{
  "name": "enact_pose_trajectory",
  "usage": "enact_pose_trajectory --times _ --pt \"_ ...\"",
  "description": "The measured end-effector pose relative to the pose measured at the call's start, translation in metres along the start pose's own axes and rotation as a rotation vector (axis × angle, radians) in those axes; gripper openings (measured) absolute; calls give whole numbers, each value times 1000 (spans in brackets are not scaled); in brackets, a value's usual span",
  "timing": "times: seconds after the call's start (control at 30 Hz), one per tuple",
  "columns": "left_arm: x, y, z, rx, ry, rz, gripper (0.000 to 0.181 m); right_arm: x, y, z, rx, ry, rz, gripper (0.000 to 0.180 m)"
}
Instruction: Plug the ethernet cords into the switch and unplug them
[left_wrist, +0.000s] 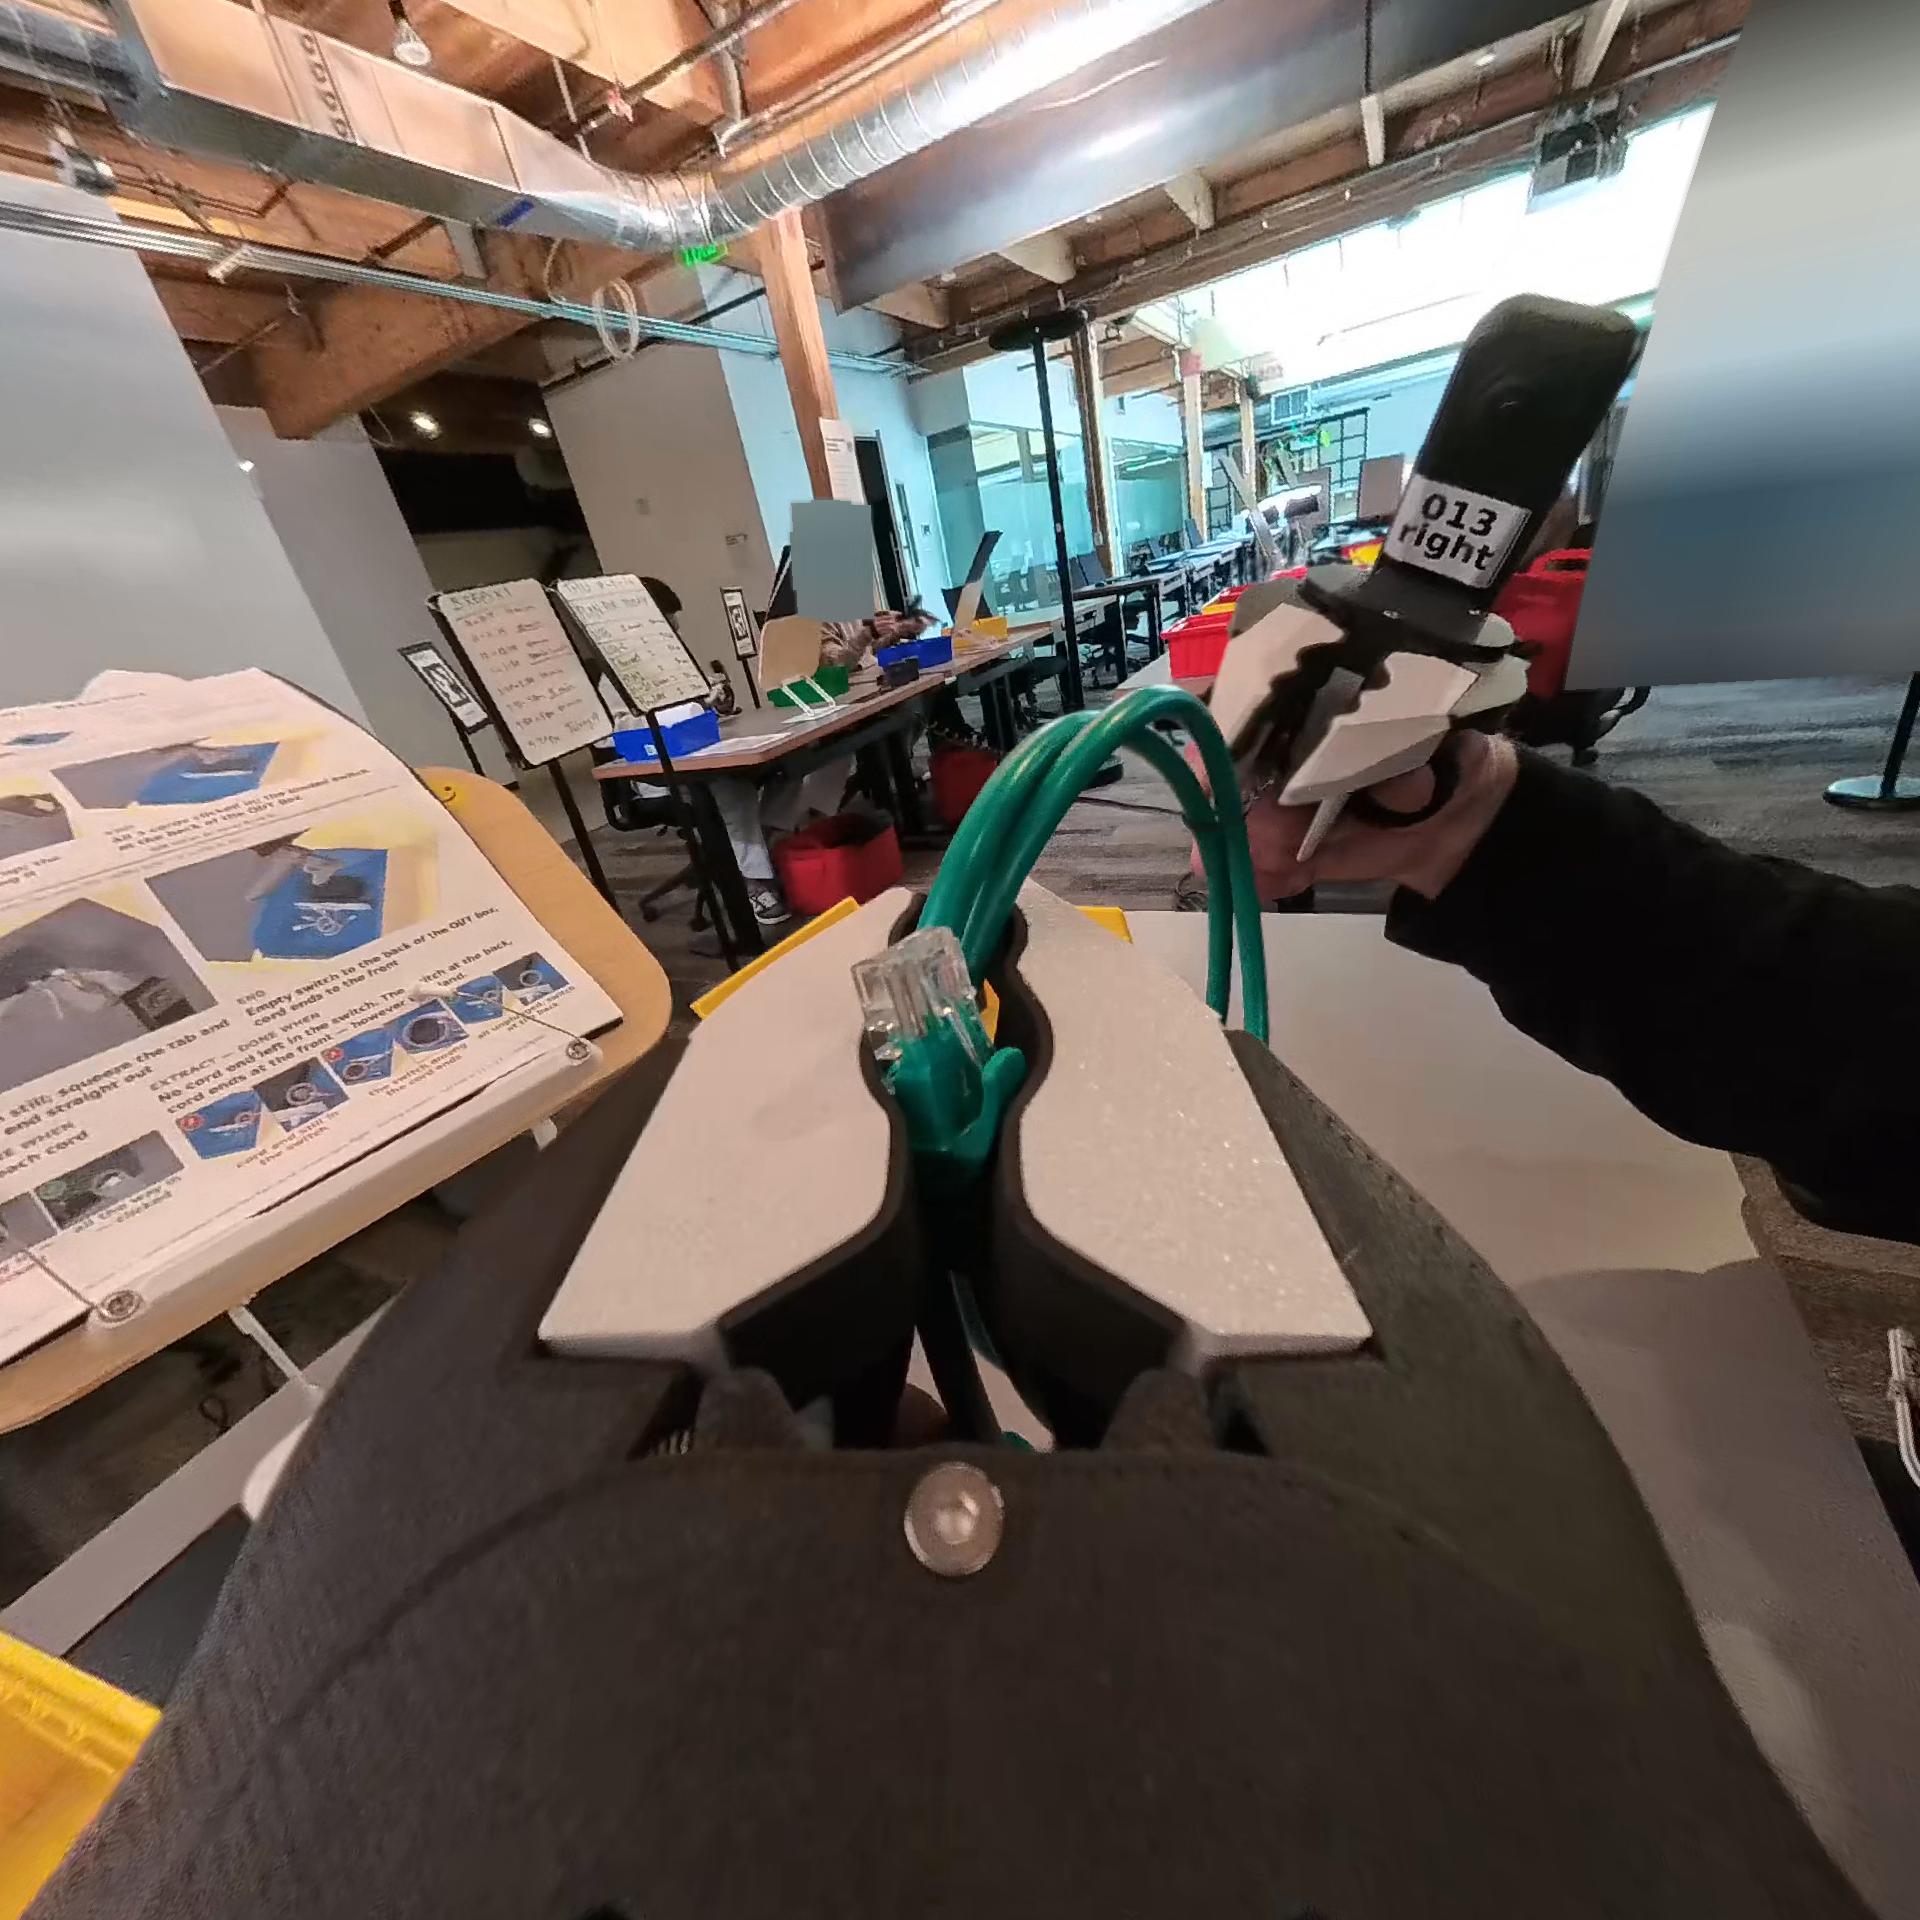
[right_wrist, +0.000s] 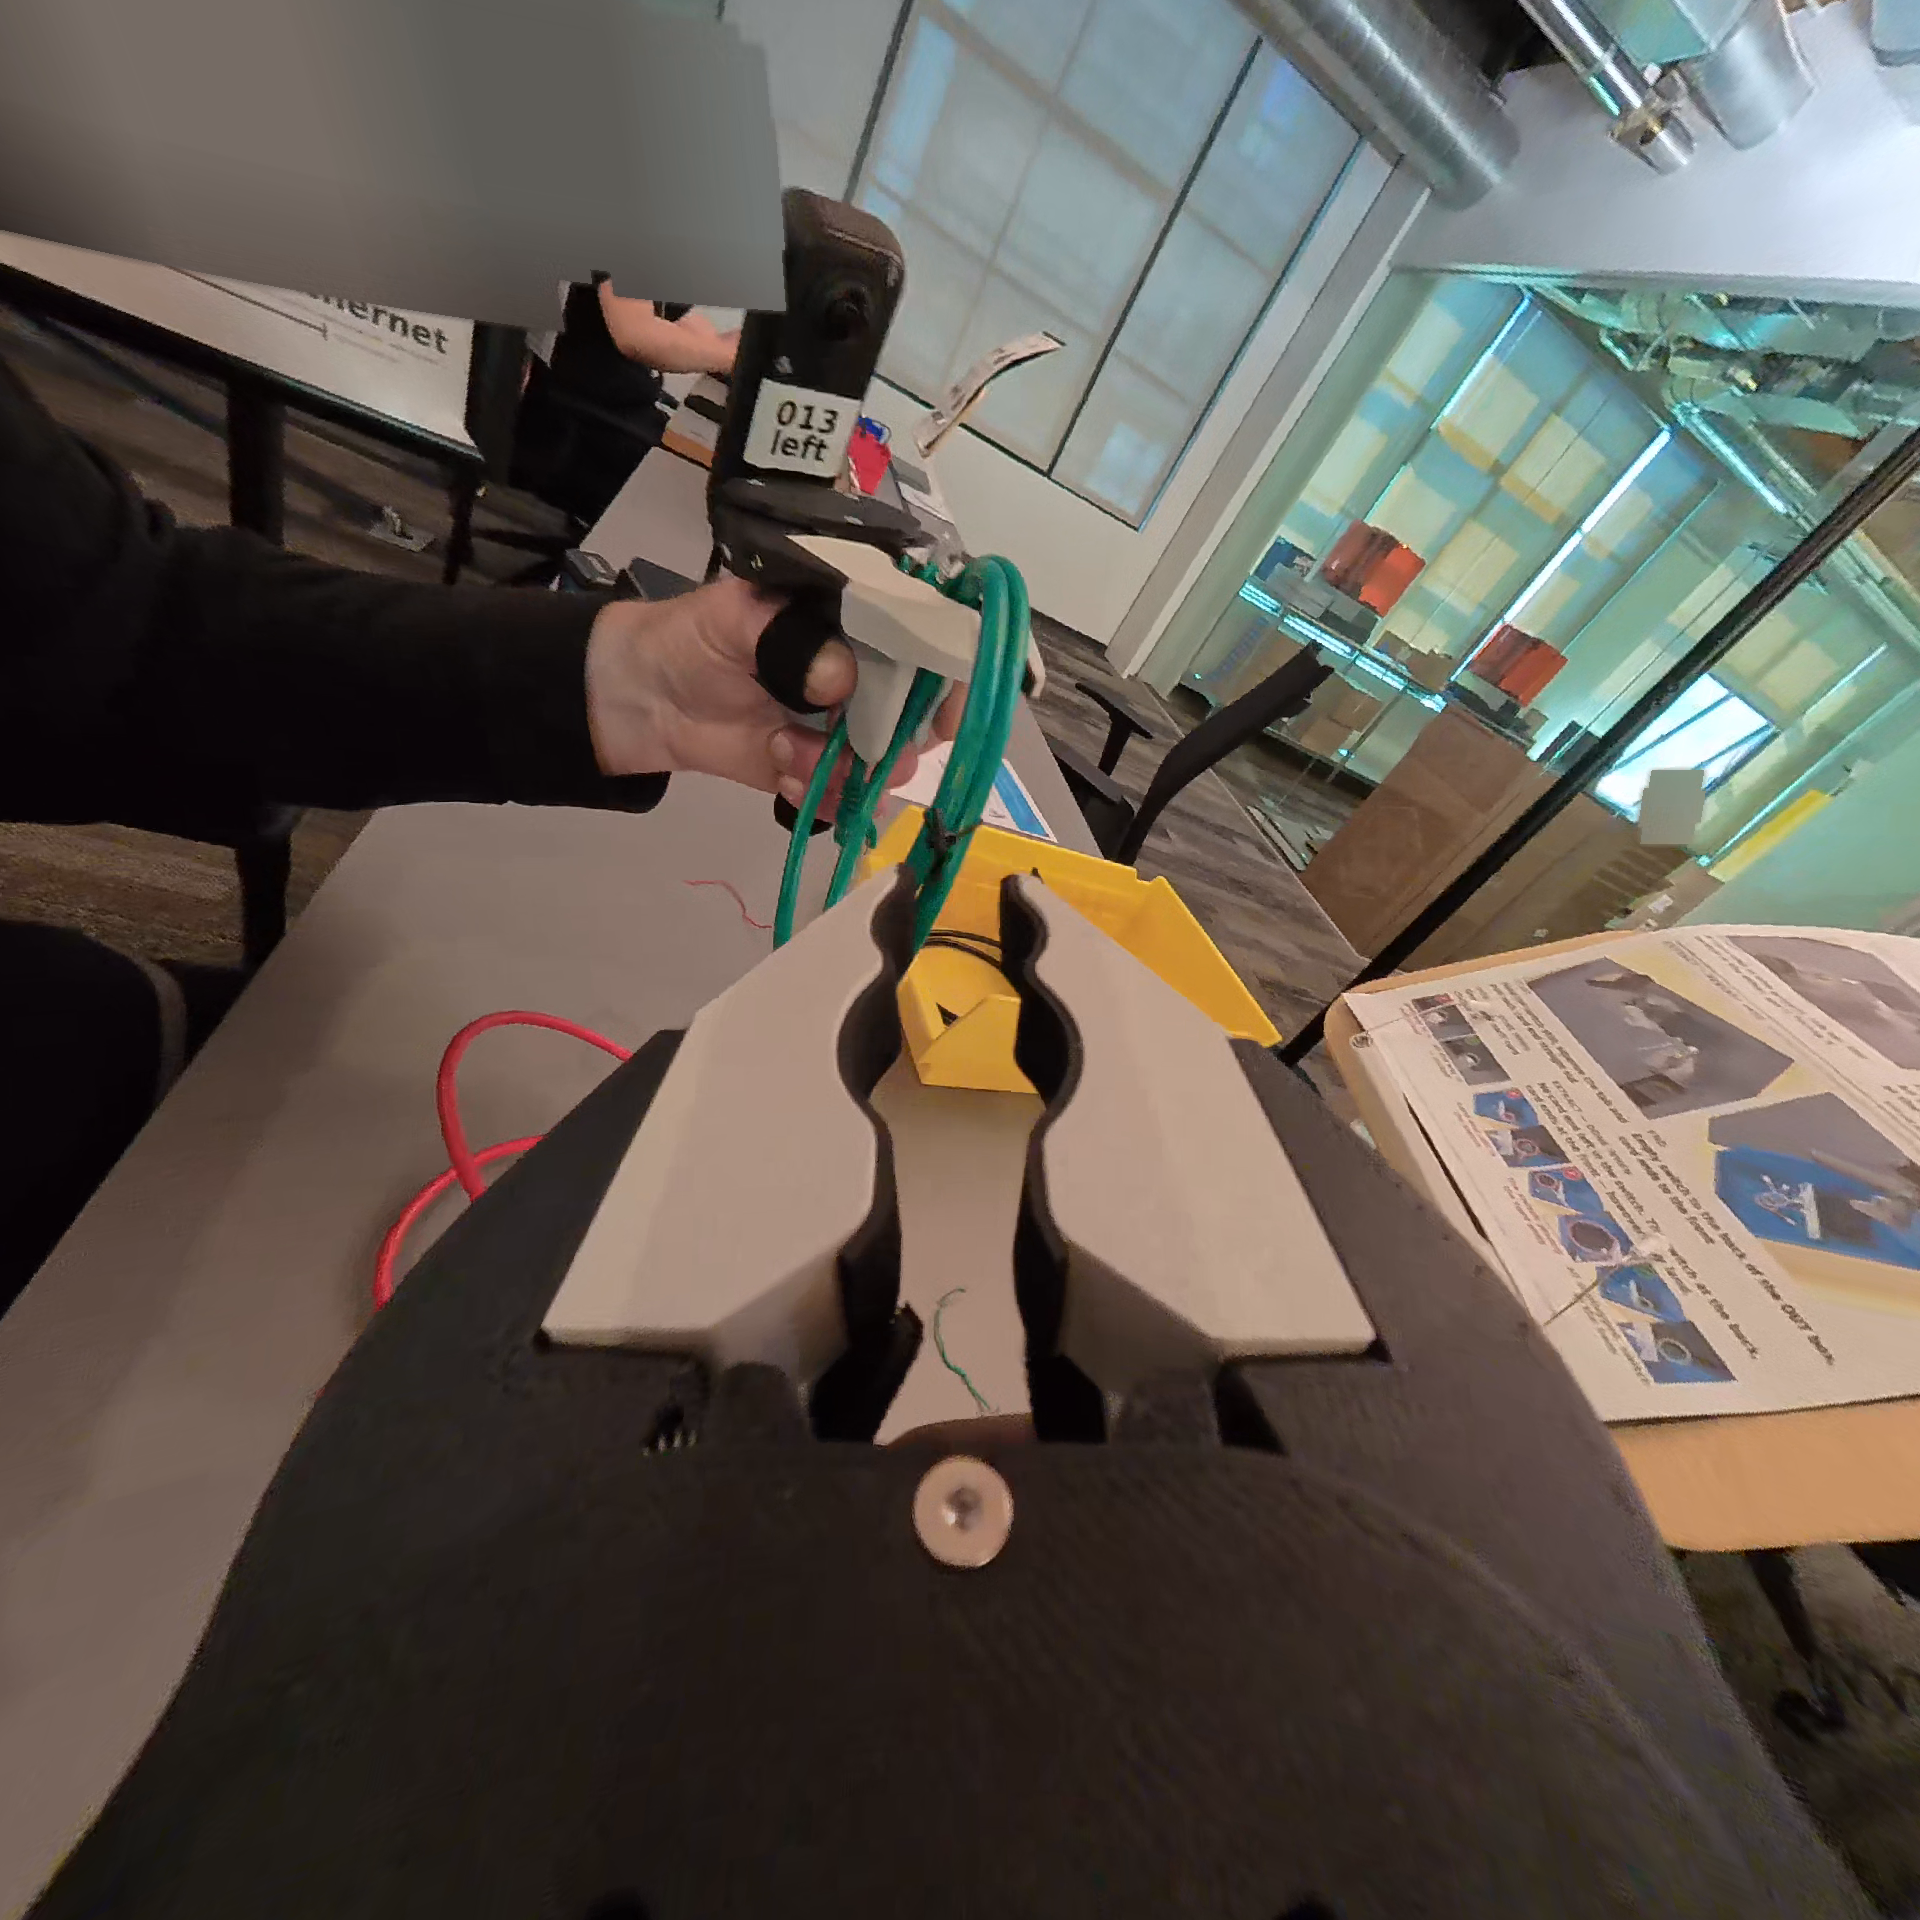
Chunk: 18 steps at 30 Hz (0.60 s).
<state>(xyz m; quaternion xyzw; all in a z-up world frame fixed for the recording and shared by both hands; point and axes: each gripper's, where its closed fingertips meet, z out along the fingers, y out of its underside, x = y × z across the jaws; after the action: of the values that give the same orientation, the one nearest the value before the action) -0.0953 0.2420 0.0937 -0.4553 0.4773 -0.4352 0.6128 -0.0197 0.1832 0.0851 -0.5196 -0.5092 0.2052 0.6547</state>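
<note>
My left gripper (left_wrist: 961, 1049) is clamped on the green ethernet cord (left_wrist: 1049, 800) just behind its clear plug (left_wrist: 914, 997) (plug points up). Cord loops hang above the yellow bin (right_wrist: 1132, 935). My right gripper (right_wrist: 956, 914), fingers apart, holds nothing, above that bin.

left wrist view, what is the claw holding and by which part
The left claw is shut on the coiled green ethernet cord, gripping just behind its clear plug. The right claw holds nothing.

Bin (right_wrist: 1132, 935) on table (right_wrist: 520, 935), instruction sheet (right_wrist: 1683, 1143) right.
</note>
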Motion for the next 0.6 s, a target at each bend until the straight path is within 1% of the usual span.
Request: enact_pose_trajectory --times 0.13,0.17,0.33,0.5,0.6 --pt "-1 -3 -2 -11 -18 20 10 1 -4 -3 28 -11 23 25" --pt "-1 -3 -2 -19 -20 22 10 0 -4 -3 14 -8 13 25" --pt "0 -1 2 -43 -29 44 10 -5 -9 1 -36 5 -49 22" --pt "2 1 3 -62 -38 60 9 -2 6 6 -185 65 -143 11" --pt "2 1 3 -67 -43 67 9 -5 4 7 -202 64 -166 13"
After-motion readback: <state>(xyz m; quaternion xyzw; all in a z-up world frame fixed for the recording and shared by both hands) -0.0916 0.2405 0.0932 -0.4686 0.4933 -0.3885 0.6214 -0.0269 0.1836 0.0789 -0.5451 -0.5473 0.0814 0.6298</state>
